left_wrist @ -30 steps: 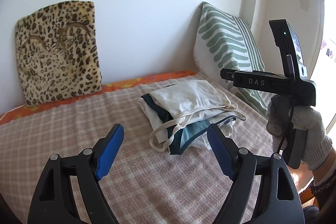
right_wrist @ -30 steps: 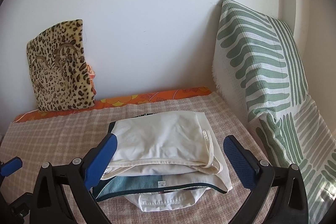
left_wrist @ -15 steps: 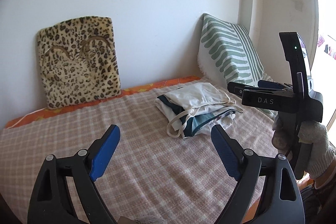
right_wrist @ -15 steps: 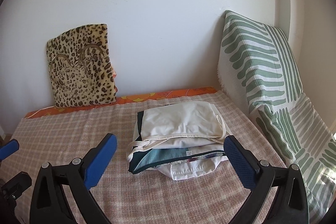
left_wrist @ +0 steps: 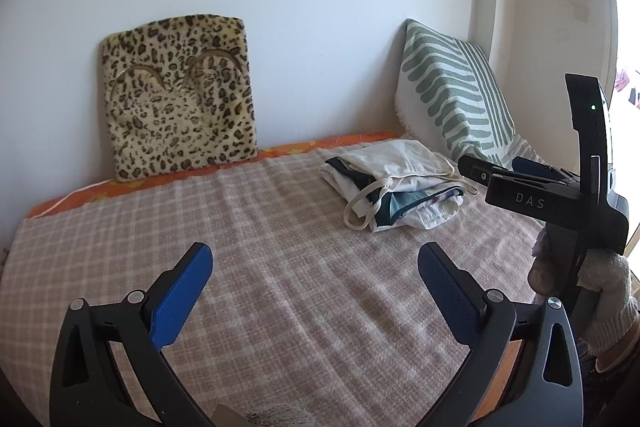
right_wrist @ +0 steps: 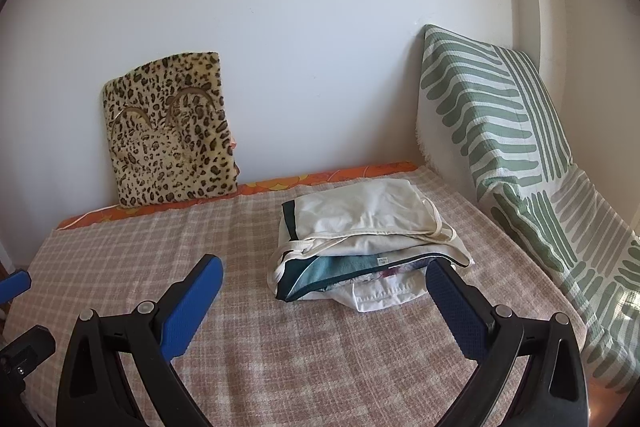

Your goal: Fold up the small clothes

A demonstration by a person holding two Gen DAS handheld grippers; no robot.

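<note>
Lying folded on the checked blanket (right_wrist: pixel 280 347) of the bed, the stack of clothes (right_wrist: pixel 368 239) sits just beside the green striped pillow (right_wrist: pixel 500 131), with a cream top uppermost and a loose strap hanging off its near edge. The leopard cushion (left_wrist: pixel 180 95) leans on the wall well apart from the stack. The left hand-held gripper (left_wrist: pixel 316 287) is opening its jaws over bare blanket, nothing between them. The right hand-held gripper (right_wrist: pixel 324 307) stands released and wide, close in front of the stack, its pads not pressing any cloth.
</note>
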